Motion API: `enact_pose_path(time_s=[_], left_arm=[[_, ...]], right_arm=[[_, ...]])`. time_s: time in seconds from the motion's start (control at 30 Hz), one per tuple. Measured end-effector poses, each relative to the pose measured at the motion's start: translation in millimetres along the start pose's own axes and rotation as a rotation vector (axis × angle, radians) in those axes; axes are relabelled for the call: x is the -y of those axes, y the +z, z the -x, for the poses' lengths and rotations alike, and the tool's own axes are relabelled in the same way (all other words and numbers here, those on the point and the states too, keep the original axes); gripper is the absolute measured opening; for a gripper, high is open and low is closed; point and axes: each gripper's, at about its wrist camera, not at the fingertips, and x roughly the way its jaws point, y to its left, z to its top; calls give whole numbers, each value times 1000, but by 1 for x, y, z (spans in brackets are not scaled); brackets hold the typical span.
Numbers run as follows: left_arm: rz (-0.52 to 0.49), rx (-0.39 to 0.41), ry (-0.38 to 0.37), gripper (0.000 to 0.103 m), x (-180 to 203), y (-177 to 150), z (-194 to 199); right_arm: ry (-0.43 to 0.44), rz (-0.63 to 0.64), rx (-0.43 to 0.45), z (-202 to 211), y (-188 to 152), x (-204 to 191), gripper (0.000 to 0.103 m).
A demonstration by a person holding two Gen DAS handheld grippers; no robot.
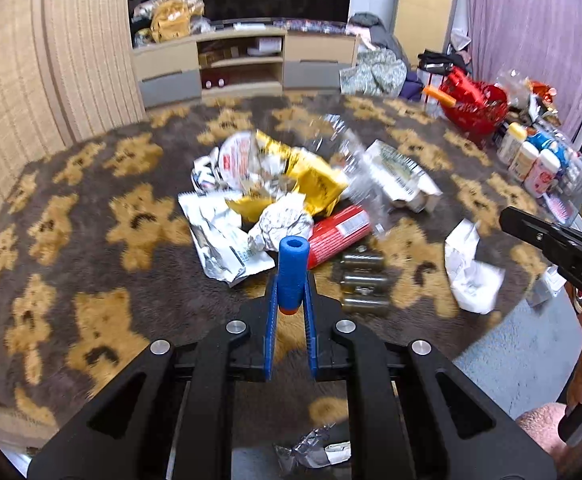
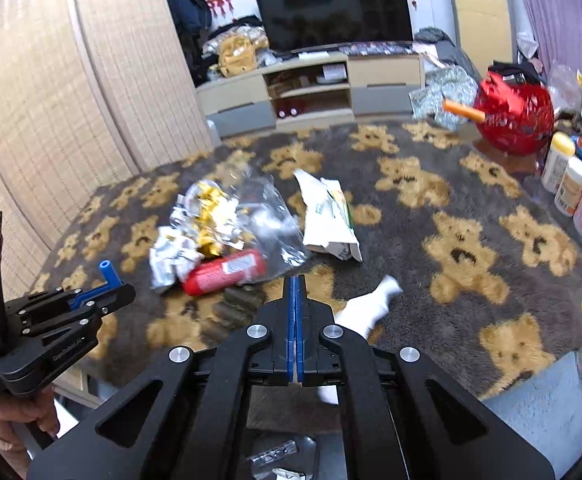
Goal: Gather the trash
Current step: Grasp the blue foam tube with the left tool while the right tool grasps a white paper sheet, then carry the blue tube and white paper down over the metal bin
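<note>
My left gripper (image 1: 292, 279) is shut on a blue foam dart (image 1: 293, 256) with an orange tip, held upright above the carpet; it also shows in the right wrist view (image 2: 111, 282). Beyond it lies a trash pile: yellow wrapper (image 1: 315, 184), silver wrappers (image 1: 219, 236), red packet (image 1: 339, 236), clear plastic bag (image 2: 267, 216), white-green package (image 2: 331, 220). My right gripper (image 2: 296, 279) is shut with nothing seen between its tips. A crumpled white paper (image 2: 371, 304) lies on the carpet under it.
Brown bear-pattern carpet (image 1: 91, 240). Dark green cylinders (image 1: 363, 284) lie beside the red packet. A red basket (image 2: 515, 120) with an orange dart stands at the far right, with several bottles (image 2: 571, 188) near it. A TV stand (image 2: 315, 84) is behind, a woven screen (image 2: 51, 120) at the left.
</note>
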Motion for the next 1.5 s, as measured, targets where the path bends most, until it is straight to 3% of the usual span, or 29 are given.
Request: enact_pose_path(time_s=[0.27,0.4,0.57,0.6,0.63,0.67,0.7,0.73,1.0,1.13,1.17,1.23,1.3,1.37,1.5], left_arm=[[-11,86,-5,11,15,-16,76],[-11,88,-9,11,18,-29,92],[-9,60,-13,11,17,-37,84],[-8,51,-14,11,17,-38,79],[-7,45,-15,11,16,-38,74],[-5,38,-17,11,16,-38,69],[-2,32,-19,11,16,-38,64],[1,26,-23,11,16,-37,58],[9,-13,-48,11,15,-34,21],[19,-27,-53,11,13,-32,7],[20,-30,-54,11,13,-32,5],[19,-33,-55,11,13,-32,2],[19,-33,-58,11,13,-32,2],[19,-30,-61,11,14,-32,4],[19,-21,-64,11,16,-36,15]], right_arm=[[7,21,52,58,-3,-13,2],[-9,-15,13,54,-10,-1,4],[-88,-58,-74,20,-24,22,7],[-101,-60,-85,14,-27,25,10],[-107,-62,-94,8,-30,28,27],[-107,-66,-99,2,-32,31,51],[-107,-69,-94,-2,-32,34,59],[-113,-69,-90,-6,-33,36,61],[-133,-47,-157,-60,-36,49,61],[-101,-26,-189,-83,-40,42,60],[-98,-18,-190,-85,-41,39,53],[-116,0,-182,-86,-44,35,30],[-112,0,-184,-84,-44,35,22],[-108,3,-193,-82,-45,35,6],[-88,-2,-173,-64,-45,31,4]])
